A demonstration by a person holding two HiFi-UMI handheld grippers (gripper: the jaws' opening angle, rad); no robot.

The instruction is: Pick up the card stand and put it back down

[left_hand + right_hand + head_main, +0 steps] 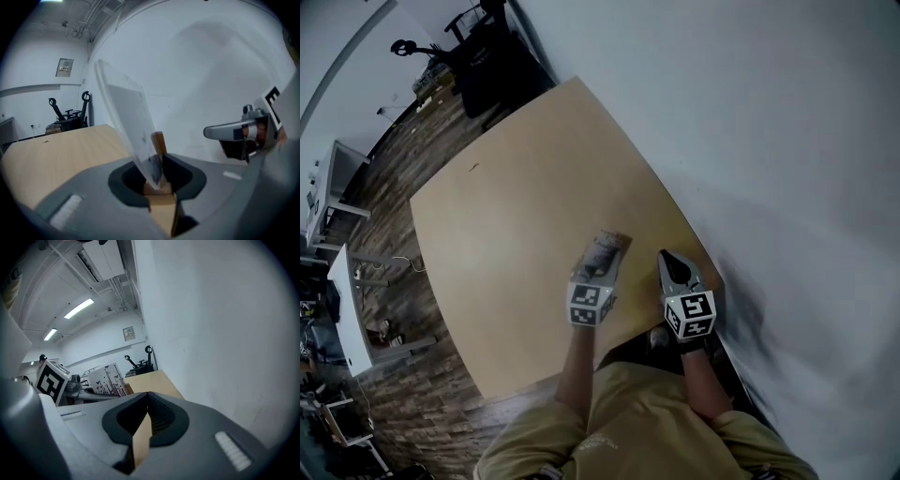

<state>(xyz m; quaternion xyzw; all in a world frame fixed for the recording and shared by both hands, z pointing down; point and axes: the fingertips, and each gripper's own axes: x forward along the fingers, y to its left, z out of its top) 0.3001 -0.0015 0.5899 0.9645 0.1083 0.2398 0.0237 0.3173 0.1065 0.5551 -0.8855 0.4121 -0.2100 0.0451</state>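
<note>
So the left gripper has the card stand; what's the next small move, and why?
Probably lower the left gripper until the card stand meets the table, then open: its jaws clamp the stand's wooden base, and the stand leans, seemingly off the tabletop.

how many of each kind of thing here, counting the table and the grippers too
grippers: 2, the left gripper and the right gripper
card stand: 1, held in the left gripper's fingers
wooden table: 1
total: 4
</note>
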